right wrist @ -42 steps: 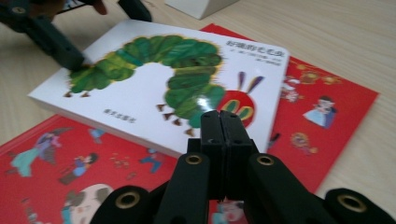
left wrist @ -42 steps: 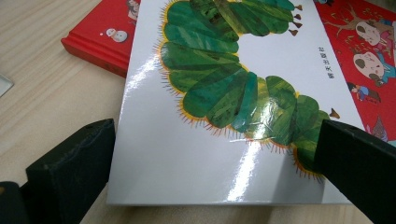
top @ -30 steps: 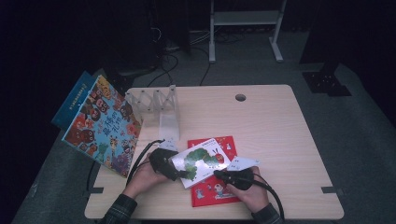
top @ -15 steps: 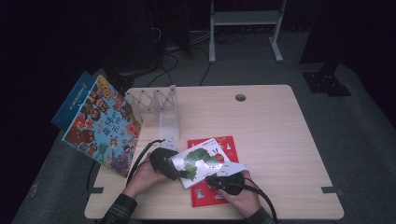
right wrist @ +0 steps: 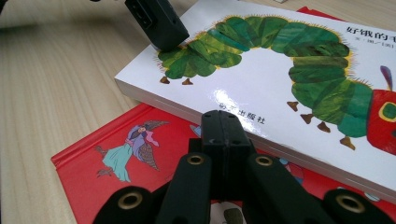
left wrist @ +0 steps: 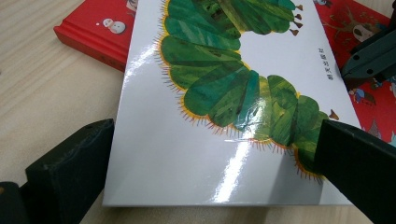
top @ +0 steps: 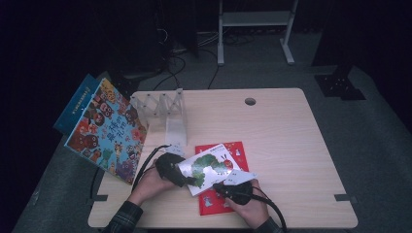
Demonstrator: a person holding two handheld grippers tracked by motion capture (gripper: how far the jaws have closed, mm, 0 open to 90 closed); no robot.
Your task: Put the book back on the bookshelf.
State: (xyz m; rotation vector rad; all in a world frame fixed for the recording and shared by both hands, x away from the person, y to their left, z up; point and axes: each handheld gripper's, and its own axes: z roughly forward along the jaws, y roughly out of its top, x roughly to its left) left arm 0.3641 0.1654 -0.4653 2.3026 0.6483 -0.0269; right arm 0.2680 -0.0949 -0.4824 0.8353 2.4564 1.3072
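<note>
Since the earlier frame the right gripper (top: 228, 187) has slid in from about 3 o'clock toward the middle of the near edge, so it now sits at the near long edge of the caterpillar book (top: 210, 168), and the book's right end has swung slightly toward the person. Its fingers are clenched together with nothing between them; in the right gripper view their tip (right wrist: 225, 126) meets the book's edge just above the red book (right wrist: 126, 154).

At 9 o'clock of the caterpillar book, the left gripper (top: 180, 175) grasps its short end, one finger (left wrist: 70, 163) at each side of the white cover (left wrist: 215, 140).

That book lies tilted on the red book (top: 233, 150), near the front middle of the table (top: 291, 141). At 10 o'clock stand a clear rack (top: 163, 109) and a colourful picture book (top: 104, 128) leaning off the table's left edge.
</note>
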